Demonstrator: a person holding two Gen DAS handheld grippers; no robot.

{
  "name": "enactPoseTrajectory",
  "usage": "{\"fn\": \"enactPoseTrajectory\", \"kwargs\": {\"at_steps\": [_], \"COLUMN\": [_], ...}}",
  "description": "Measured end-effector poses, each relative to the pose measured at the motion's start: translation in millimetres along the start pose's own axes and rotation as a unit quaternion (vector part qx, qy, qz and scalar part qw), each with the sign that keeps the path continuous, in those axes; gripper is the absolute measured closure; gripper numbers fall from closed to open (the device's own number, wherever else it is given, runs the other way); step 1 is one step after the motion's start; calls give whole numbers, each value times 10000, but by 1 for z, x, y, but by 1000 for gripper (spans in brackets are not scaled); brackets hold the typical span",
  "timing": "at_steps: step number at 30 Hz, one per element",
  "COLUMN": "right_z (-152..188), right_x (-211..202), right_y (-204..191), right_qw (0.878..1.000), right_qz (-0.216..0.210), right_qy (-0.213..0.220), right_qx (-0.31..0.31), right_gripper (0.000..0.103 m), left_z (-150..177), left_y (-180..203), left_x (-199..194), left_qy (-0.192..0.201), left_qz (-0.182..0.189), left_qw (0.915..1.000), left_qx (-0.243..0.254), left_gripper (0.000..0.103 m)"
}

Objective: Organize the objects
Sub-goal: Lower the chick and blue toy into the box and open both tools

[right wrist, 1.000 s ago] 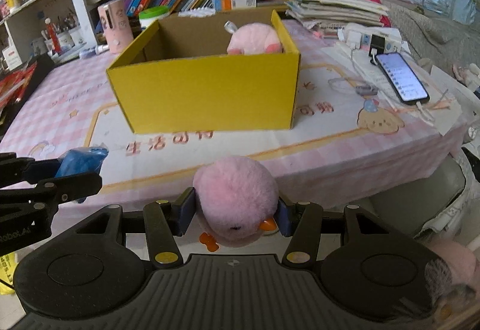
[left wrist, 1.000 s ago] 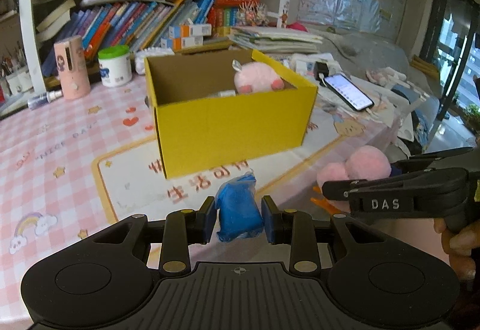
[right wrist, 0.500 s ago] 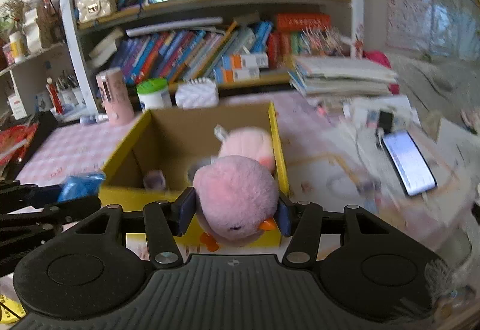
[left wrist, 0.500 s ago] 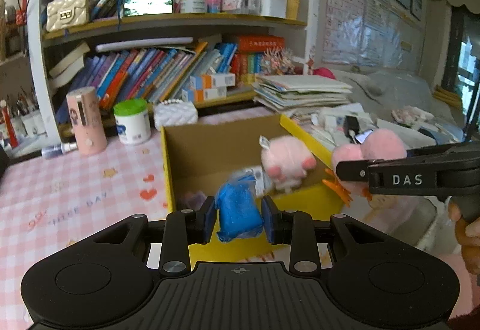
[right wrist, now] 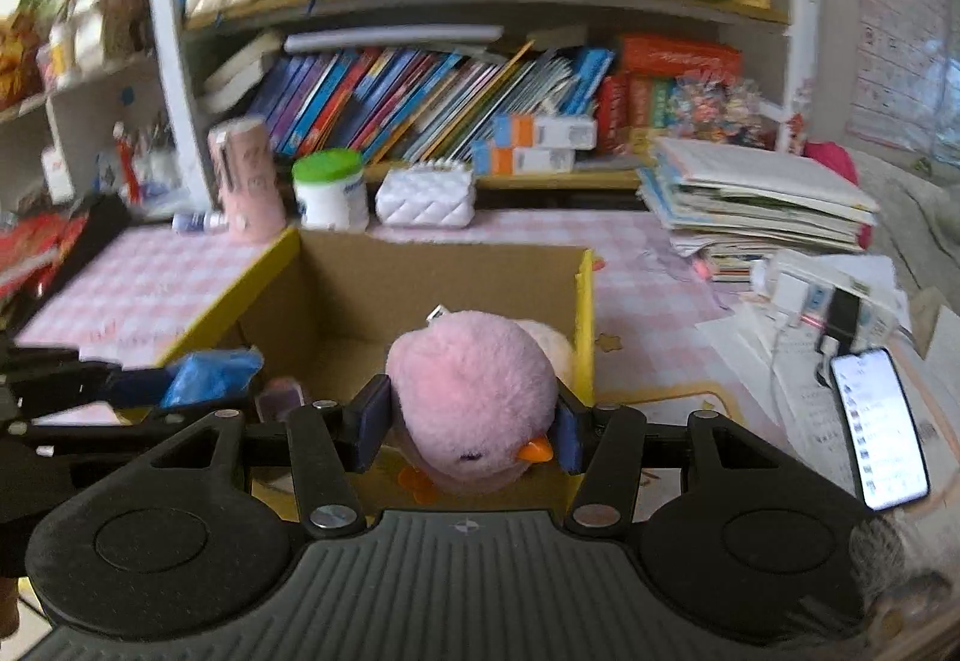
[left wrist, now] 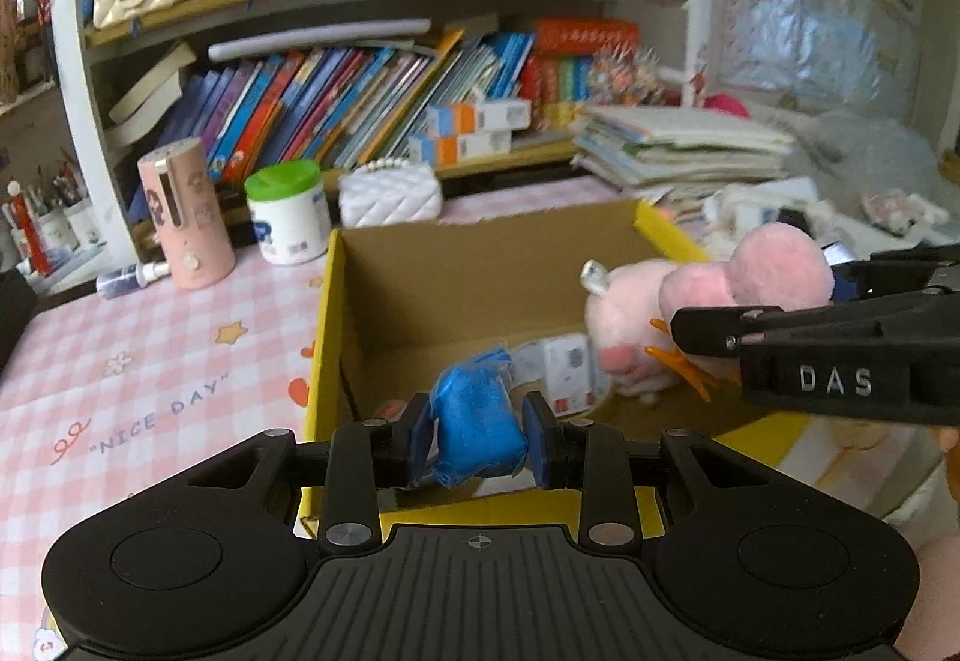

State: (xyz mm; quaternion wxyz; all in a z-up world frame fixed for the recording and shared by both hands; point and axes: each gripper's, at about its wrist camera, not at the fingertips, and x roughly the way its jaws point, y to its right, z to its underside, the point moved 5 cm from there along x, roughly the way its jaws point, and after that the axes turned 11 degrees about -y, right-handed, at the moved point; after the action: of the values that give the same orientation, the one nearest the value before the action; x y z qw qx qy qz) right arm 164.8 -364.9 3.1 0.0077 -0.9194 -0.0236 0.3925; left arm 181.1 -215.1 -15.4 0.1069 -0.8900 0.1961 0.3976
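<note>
Partly hidden: my toy blocks the box's far right corner.
My left gripper (left wrist: 478, 439) pinches a blue packet (left wrist: 477, 436), my right gripper (right wrist: 471, 430) a pink chick (right wrist: 474, 403), both above the yellow box (left wrist: 327, 313) holding a pink plush (left wrist: 624, 325).

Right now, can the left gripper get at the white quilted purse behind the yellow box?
Probably not yet. The left gripper has its jaws shut on a blue packet, and the yellow box stands between it and the white quilted purse.
</note>
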Motion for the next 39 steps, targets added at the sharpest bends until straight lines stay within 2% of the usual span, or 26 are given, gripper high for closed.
{"fn": "enactPoseTrajectory", "kwargs": {"at_steps": [8, 14, 18, 24, 28, 30, 32, 39], "right_z": [0, 2, 1, 0, -1, -1, 0, 2], "right_x": [43, 60, 65, 67, 67, 65, 63, 49], "right_y": [-4, -6, -8, -9, -8, -8, -7, -5], "right_qw": [9975, 9949, 9942, 9940, 9945, 9950, 9955, 9978], "right_qz": [-229, -450, -313, -240, -249, -277, -284, -249], "right_qy": [-468, -669, -670, -634, -630, -621, -608, -438], "right_qx": [-484, -606, -776, -857, -800, -730, -671, -435], "right_gripper": [52, 52, 52, 50, 49, 46, 46, 42], "left_z": [0, 0, 0, 1, 2, 2, 2, 3], "left_y": [-4, -7, -8, -9, -8, -7, -8, -9], "left_x": [24, 27, 27, 24, 21, 19, 17, 2], "left_qy": [-301, -297, -321, -336, -319, -280, -252, -83], "left_qz": [-324, -346, -344, -519, -544, -568, -611, -511], "left_qw": [9990, 9988, 9985, 9976, 9973, 9971, 9969, 9969], "left_qx": [-62, -183, -268, -314, -380, -415, -438, -591], "left_gripper": [72, 70, 68, 56, 44, 43, 35, 31]}}
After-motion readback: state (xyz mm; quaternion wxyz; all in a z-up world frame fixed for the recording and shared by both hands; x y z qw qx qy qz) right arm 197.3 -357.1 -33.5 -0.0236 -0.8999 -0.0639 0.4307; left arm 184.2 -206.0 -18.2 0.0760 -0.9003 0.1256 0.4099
